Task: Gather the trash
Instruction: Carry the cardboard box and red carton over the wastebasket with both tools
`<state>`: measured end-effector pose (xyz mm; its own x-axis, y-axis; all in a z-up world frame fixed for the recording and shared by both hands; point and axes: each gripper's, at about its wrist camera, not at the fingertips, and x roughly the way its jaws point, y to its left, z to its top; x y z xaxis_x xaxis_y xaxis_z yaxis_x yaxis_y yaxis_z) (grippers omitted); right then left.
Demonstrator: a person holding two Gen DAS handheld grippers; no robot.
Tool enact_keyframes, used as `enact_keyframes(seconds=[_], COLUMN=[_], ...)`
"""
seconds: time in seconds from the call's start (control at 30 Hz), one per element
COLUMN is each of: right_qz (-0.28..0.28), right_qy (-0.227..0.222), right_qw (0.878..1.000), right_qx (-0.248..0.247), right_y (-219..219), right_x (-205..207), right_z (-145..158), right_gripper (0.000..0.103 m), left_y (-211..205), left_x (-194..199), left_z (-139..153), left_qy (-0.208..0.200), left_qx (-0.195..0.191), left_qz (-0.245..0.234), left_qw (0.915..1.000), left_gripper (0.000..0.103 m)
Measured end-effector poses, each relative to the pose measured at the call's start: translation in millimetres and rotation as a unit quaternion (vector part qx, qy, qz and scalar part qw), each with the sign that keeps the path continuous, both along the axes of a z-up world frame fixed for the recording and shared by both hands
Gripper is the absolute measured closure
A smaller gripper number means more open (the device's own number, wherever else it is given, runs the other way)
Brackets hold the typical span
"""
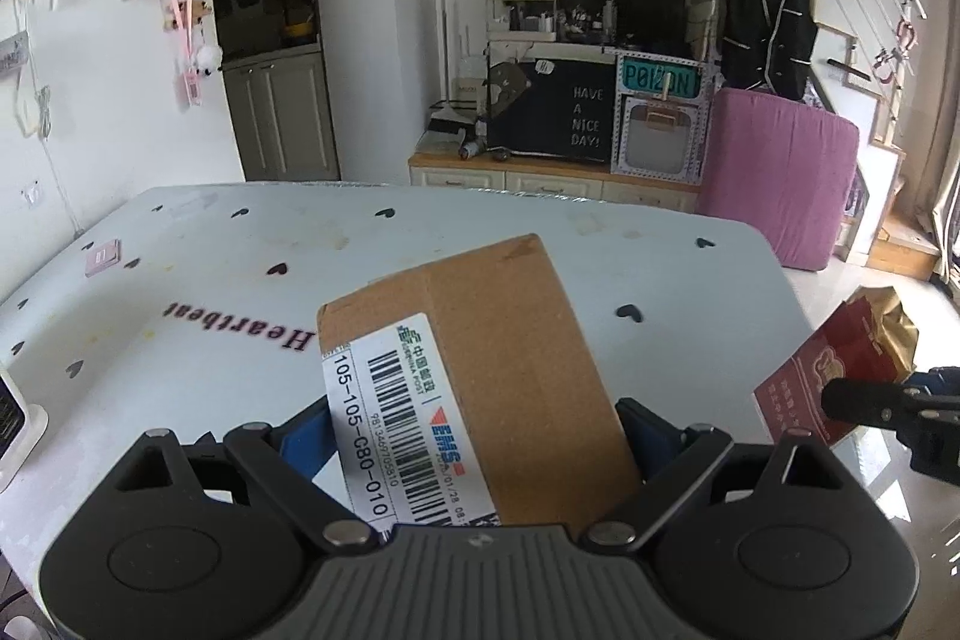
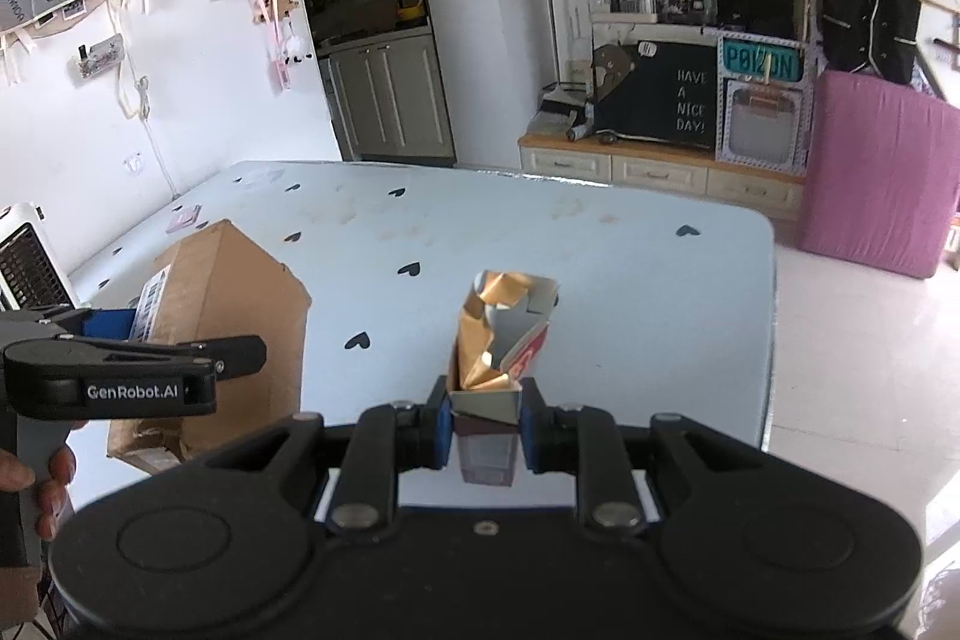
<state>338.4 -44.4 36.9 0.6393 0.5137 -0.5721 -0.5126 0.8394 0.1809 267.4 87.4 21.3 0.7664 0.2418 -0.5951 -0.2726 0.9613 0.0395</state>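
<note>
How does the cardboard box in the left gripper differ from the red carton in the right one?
The cardboard box is plain brown with a barcoded shipping label; the red carton is red outside with gold lining. The box is bulkier and spreads the left gripper wide; the carton is slim, torn open on top, in the right gripper. Both are gripped above the table.

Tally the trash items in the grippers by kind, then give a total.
Cardboard shipping box, in the left gripper: 1
Crumpled red-and-gold carton, in the right gripper: 1
Total: 2
</note>
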Motion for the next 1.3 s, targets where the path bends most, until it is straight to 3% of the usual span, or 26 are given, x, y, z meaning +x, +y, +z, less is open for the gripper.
enact_keyframes(seconds=[0.37,0.8,1.3], right_qz=[-0.030,-0.084,-0.190], right_qy=[-0.016,-0.035,-0.014], right_qw=[0.999,0.996,0.982], right_qx=[0.011,0.020,0.012], right_y=[-49.2,-129.4,-249.5], right_x=[-39.6,-66.2,-77.5], right_z=[17.1,22.0,-9.9], right_gripper=[0.081,0.081,0.081], left_y=[-42.9,-112.2,-233.0], left_x=[-30.7,-29.4,4.2], left_z=[17.7,25.3,-6.2], left_qy=[-0.025,-0.048,-0.027], left_qx=[-0.005,-0.002,-0.022], left_qz=[-0.024,-0.083,-0.208], left_qw=[0.9994,0.9953,0.9775], left_gripper=[0.009,0.009,0.009])
